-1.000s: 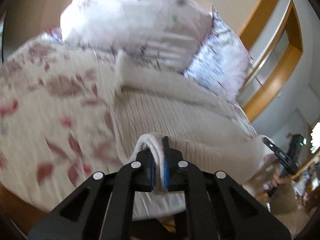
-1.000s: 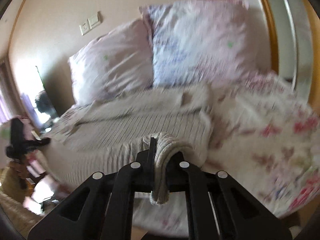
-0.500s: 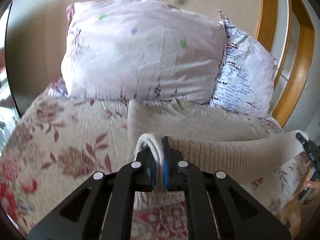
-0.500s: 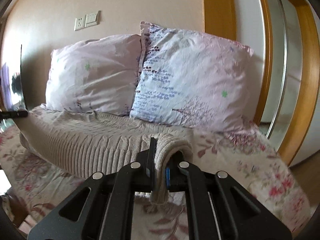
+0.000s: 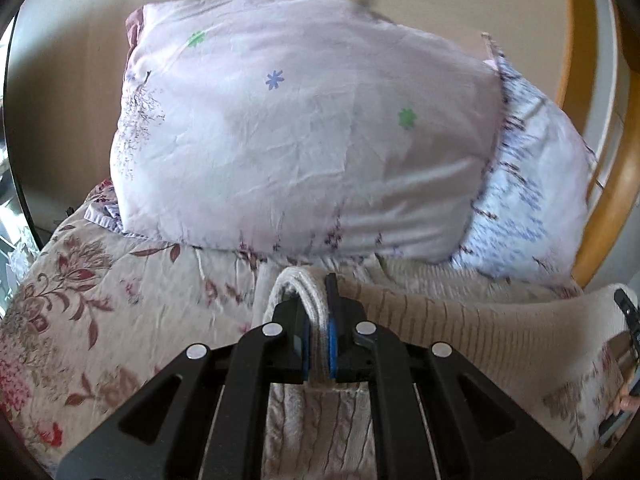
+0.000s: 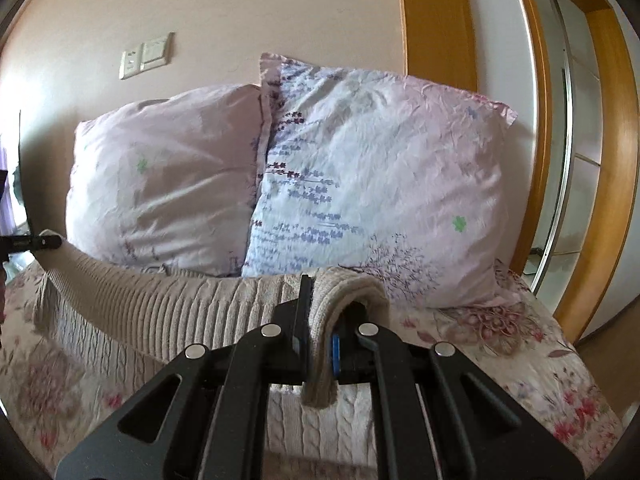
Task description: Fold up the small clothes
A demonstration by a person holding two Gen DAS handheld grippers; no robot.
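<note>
Pinching ribbed beige sweater (image 5: 480, 332), floral quilt (image 5: 100, 300), crinkled pillows (image 6: 168, 184)

Both wrist cams low over the bed (image 5: 100, 320), close in, facing the far pillows (image 6: 360, 184); shared: pillows, stretched sweater (image 6: 160, 304).

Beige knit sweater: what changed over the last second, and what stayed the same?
Both claws carried the sweater edge up and toward the pillows, leaving it stretched between them above the bedspread. Nothing was released: the left claw and right claw stay clamped on it.
</note>
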